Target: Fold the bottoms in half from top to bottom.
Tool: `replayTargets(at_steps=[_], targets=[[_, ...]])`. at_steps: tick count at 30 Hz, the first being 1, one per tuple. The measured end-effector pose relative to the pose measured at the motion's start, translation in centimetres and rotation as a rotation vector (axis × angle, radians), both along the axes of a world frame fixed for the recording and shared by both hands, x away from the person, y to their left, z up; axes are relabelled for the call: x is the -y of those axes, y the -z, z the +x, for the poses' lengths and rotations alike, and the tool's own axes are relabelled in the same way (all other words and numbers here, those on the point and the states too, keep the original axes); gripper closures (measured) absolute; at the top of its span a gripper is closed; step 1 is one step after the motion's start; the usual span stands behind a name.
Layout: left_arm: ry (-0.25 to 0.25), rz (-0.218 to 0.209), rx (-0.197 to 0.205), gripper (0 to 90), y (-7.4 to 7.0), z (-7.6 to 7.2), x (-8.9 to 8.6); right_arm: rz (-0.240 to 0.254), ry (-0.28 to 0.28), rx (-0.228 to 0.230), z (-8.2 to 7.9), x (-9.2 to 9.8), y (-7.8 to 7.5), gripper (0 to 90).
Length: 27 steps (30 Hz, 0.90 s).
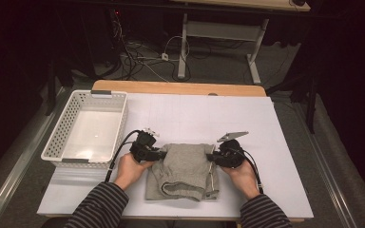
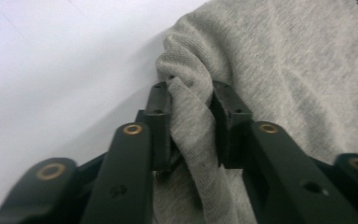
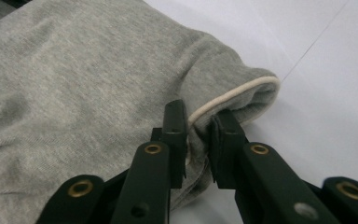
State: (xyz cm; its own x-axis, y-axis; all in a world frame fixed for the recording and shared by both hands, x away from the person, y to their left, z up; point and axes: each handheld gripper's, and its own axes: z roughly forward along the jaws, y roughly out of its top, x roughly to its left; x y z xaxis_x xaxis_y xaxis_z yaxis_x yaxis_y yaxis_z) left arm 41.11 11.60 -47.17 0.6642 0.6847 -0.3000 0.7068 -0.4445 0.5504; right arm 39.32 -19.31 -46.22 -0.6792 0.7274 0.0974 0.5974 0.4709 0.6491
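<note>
1. Grey garment [image 1: 184,171]: knit, already partly folded, lying on the white sheet at the near middle of the table [image 1: 228,109]. A ribbed opening faces my edge; a pale cord runs along its right side.
2. Left gripper [image 1: 160,154]: I have it at the garment's far left corner. In the left gripper view the jaws are closed on a bunched ridge of the grey cloth [image 2: 191,116], with fabric pressed between both pads.
3. Right gripper [image 1: 212,157]: placed at the far right corner. In the right gripper view the jaws pinch the hem with the pale piped edge [image 3: 228,95], and cloth is squeezed between them.
4. White basket [image 1: 105,96]: slatted plastic, standing at the left of the table, well apart from the garment, nothing inside.
5. Progress, as I judge it: both far corners are secured, so the grasping for the next fold looks finished. The garment lies flat on the table, not yet lifted.
6. Remaining, as I judge it: raise the two corners together, carry that edge over towards me to halve the bundle, let go, then probably move the folded piece into the basket.
7. Caution: the left grip holds a loose gather, which may slip when lifted.
</note>
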Motion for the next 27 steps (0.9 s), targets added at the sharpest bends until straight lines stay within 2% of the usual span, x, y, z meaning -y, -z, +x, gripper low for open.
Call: replayTargets(at_steps=[3, 7, 15, 23, 27], targets=[[0.006, -0.019, -0.006, 75.1, 0.0, 0.2, -0.4, 0.004, -0.007, 0.008, 0.0, 0.2, -0.2, 82.7], [0.015, -0.005, 0.006, 76.9, -0.5, 0.2, -0.3, 0.01, -0.007, 0.007, -0.1, 0.3, -0.5, 83.5], [0.005, -0.012, 0.023, 77.3, -1.3, 0.1, -0.9, 0.017, -0.012, 0.031, -0.3, 0.4, -1.3, 83.6], [-0.002, -0.007, 0.052, 77.3, -2.8, 0.5, -1.0, 0.008, -0.011, 0.061, 0.1, 0.3, -1.9, 83.7], [-0.012, -0.011, 0.051, 77.3, -3.2, 0.8, -1.0, 0.005, -0.008, 0.071, 0.3, 0.2, -2.3, 83.7]])
